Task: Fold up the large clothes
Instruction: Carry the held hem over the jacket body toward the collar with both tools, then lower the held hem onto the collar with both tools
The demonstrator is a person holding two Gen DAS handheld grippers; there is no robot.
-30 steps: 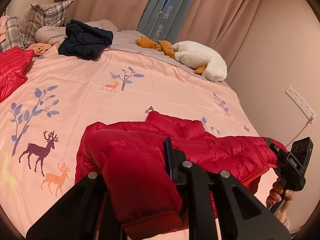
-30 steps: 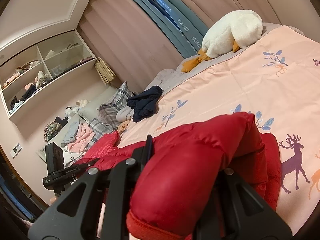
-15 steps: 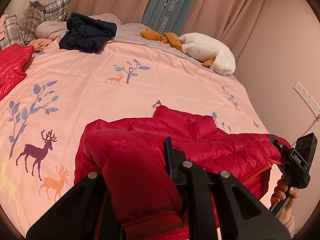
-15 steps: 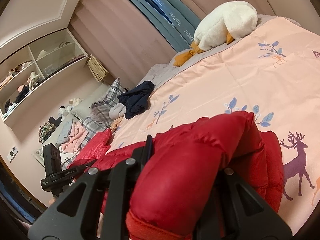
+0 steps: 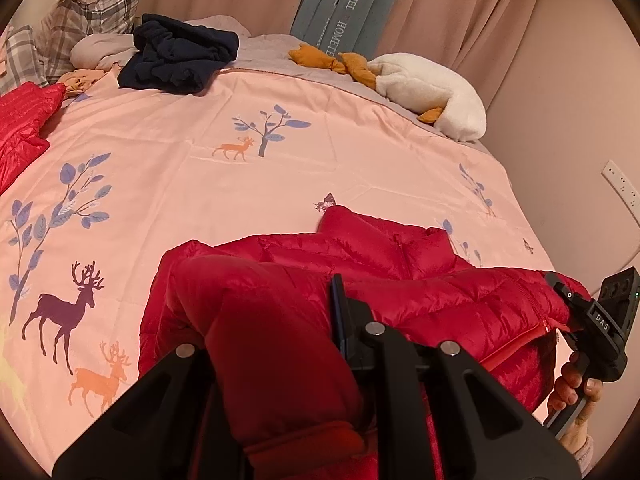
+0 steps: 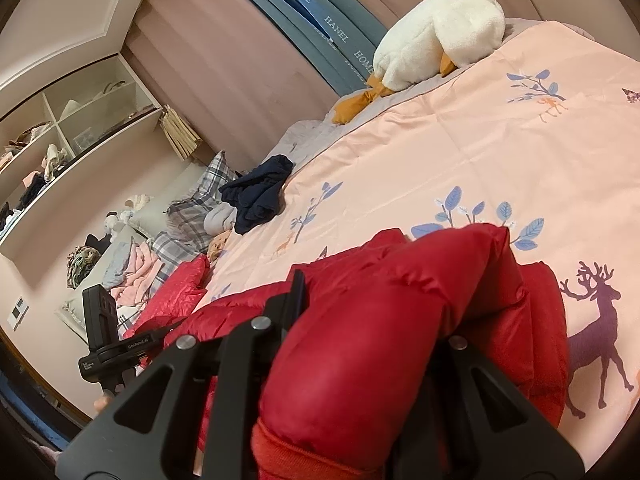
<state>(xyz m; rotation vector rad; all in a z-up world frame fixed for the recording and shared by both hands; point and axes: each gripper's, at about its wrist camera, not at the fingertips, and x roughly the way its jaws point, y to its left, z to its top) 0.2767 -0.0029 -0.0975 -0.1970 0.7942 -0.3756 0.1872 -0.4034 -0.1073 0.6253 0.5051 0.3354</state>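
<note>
A red quilted puffer jacket point(image 5: 404, 276) lies on the pink deer-print bedspread point(image 5: 168, 168), collar toward the far side. My left gripper point(image 5: 264, 312) is shut on one puffy sleeve, whose cuff bulges toward the camera. At the right edge of the left wrist view, a hand point(image 5: 572, 384) holds my right gripper point(image 5: 588, 320) at the jacket's other end. In the right wrist view, my right gripper point(image 6: 380, 308) is shut on the other sleeve of the jacket point(image 6: 400, 288). My left gripper point(image 6: 108, 344) shows at the far left. The fabric hides the fingertips.
A navy garment point(image 5: 180, 56) and plaid pillows point(image 5: 92, 12) lie at the head of the bed. A white goose plush point(image 5: 432, 92) sits by the curtain, and a second red jacket point(image 5: 20, 120) is at the left edge. Cluttered shelves point(image 6: 60, 128) line the wall.
Both grippers have sunk and moved a little across the bed with the sleeves still gripped. In the left wrist view the bed's far end has slid upward. The grips are unchanged.
</note>
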